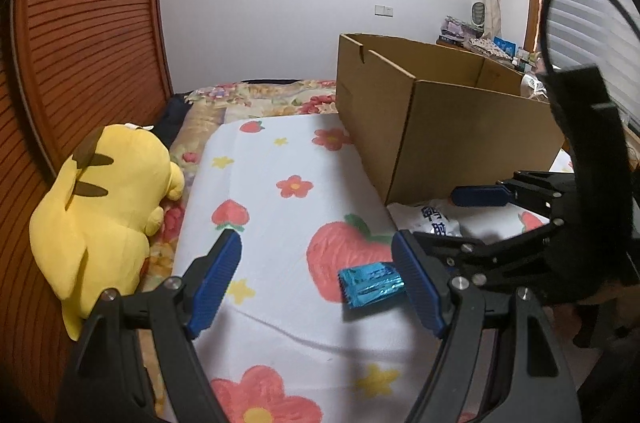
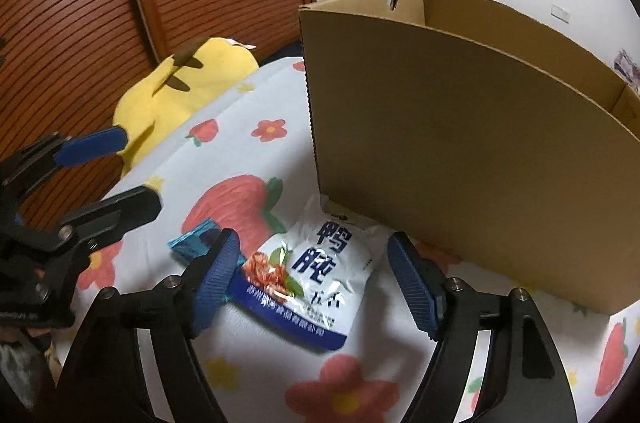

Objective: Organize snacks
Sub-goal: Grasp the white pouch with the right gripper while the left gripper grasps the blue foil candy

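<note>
A shiny blue foil snack packet [image 1: 370,283] lies on the flowered sheet, just inside my left gripper's right finger. My left gripper [image 1: 320,287] is open around it, not touching. A white snack bag with blue lettering [image 2: 316,273] lies flat before the cardboard box [image 2: 460,143], between the fingers of my open right gripper [image 2: 316,283]. The blue packet [image 2: 192,241] shows left of the white bag, partly hidden by the right gripper's left finger. The right gripper [image 1: 436,219] appears in the left wrist view over the white bag [image 1: 434,221]. The left gripper [image 2: 120,167] appears at far left.
The open cardboard box [image 1: 440,127] stands on the bed at the right. A yellow plush toy [image 1: 104,211] lies at the left against a slatted wooden door [image 1: 88,35]. A flowered sheet [image 1: 280,151] covers the bed. A cluttered shelf [image 1: 480,39] stands by the far window.
</note>
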`<control>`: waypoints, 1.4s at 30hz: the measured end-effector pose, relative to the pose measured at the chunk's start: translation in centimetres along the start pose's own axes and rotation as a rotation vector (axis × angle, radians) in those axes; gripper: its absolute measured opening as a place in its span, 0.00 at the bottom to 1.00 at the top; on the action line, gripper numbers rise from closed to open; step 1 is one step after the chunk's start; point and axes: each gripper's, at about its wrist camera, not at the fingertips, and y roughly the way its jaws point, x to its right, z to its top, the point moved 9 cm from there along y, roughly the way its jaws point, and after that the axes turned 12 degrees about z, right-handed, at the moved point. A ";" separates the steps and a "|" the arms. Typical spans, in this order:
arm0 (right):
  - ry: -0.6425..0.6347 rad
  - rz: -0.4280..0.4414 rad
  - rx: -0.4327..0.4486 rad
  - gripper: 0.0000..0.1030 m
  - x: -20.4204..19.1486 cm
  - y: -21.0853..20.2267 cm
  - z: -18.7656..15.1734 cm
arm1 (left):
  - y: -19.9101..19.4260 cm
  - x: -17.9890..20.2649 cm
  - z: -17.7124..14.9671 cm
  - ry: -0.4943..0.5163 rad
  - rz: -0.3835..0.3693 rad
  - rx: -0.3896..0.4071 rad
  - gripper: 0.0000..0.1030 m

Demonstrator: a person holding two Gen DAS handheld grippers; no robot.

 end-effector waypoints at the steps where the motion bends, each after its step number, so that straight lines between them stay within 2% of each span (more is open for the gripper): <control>1: 0.007 -0.003 -0.002 0.76 0.1 0.3 0.1 | 0.0 -0.1 0.0 -0.002 -0.002 0.000 0.76; 8: 0.009 -0.056 -0.038 0.76 0.5 1.5 0.0 | 0.0 -0.5 -0.2 -0.010 -0.013 0.001 0.76; 12: 0.039 -0.046 -0.040 0.77 0.8 1.9 -0.1 | 0.1 -0.6 -0.3 -0.012 -0.010 -0.005 0.76; 14: 0.047 -0.034 -0.072 0.76 1.1 2.2 -0.5 | 0.1 -0.5 -0.4 -0.011 -0.011 -0.008 0.76; 18: 0.010 -0.061 -0.092 0.72 1.2 1.8 -0.9 | 0.0 -0.2 -0.4 -0.011 -0.024 -0.013 0.76; 21: 0.000 -0.063 -0.106 0.64 1.5 1.2 -1.4 | 0.1 0.4 -0.5 0.001 -0.032 -0.021 0.76; 27: -0.018 -0.046 -0.134 0.61 2.0 -0.5 -2.8 | 0.5 1.9 -1.3 0.011 -0.075 -0.066 0.76; 33: -0.045 -0.055 -0.145 0.60 2.8 -2.7 -4.6 | 0.3 3.2 -2.0 -0.055 -0.136 -0.119 0.76; 38: -0.055 -0.039 -0.146 0.61 3.4 -4.2 -6.1 | 0.5 4.6 -2.9 -0.144 -0.201 -0.196 0.69; 42: -0.075 -0.054 -0.144 0.61 3.8 -5.1 -6.6 | 1.5 5.3 -3.5 -0.166 -0.193 -0.255 0.61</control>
